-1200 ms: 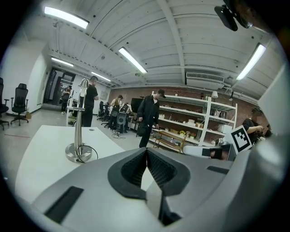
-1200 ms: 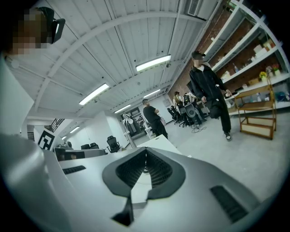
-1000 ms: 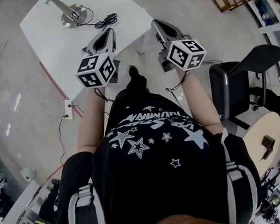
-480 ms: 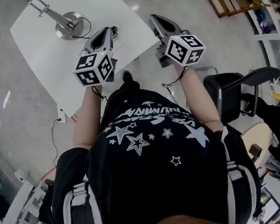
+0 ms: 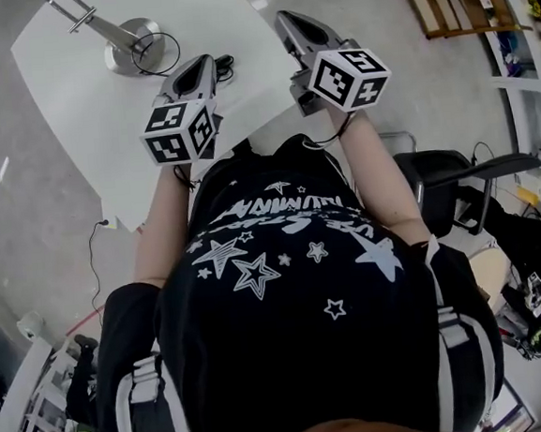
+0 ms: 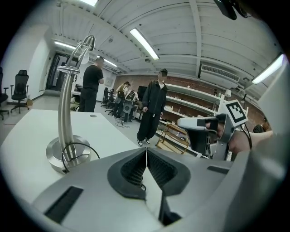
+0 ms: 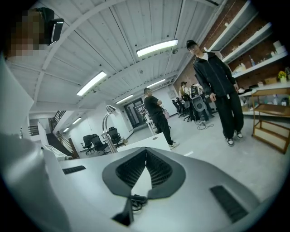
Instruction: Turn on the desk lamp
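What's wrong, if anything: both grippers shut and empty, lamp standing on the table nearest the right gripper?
One error: the lamp stands nearest the left gripper, not the right gripper, as the head view shows. Both are shut and empty; the lamp is on the table.

Both bare forearms reach forward from the torso, each hand holding a gripper that points ahead and slightly down. The left gripper (image 5: 200, 66) has its jaws pressed together with nothing between them. The right gripper (image 5: 287, 21), held a little further forward, also has its jaws together and empty.
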Demonstrator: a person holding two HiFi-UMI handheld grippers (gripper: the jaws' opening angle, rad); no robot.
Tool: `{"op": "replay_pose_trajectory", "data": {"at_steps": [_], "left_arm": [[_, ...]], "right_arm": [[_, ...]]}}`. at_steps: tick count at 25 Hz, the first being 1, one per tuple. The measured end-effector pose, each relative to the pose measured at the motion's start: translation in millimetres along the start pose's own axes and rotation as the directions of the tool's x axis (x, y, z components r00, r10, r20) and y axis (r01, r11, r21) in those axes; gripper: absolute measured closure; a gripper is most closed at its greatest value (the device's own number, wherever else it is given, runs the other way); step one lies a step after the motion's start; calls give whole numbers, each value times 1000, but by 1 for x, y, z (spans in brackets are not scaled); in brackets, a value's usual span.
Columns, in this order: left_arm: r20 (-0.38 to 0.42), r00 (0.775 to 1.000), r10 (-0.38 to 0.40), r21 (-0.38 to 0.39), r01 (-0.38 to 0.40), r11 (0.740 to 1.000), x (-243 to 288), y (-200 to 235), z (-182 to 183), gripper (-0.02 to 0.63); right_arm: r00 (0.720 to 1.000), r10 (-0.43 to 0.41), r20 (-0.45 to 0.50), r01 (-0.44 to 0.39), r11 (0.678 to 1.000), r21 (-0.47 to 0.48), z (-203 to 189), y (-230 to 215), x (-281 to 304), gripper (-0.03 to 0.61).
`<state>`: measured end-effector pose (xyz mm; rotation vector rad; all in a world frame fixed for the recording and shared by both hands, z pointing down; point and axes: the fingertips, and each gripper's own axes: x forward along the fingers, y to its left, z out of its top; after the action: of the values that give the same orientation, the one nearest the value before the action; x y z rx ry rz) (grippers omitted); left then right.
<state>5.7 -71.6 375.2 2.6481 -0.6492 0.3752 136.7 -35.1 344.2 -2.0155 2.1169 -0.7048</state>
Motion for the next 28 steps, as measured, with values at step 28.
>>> {"op": "replay_pose_trajectory", "data": {"at_steps": [28], "left_arm": [[-234,912,336,226,-286,931,32,29,-70,380]], "right_arm": [[858,378,-347,-404,915,-2,-41,-16,96,574]]}}
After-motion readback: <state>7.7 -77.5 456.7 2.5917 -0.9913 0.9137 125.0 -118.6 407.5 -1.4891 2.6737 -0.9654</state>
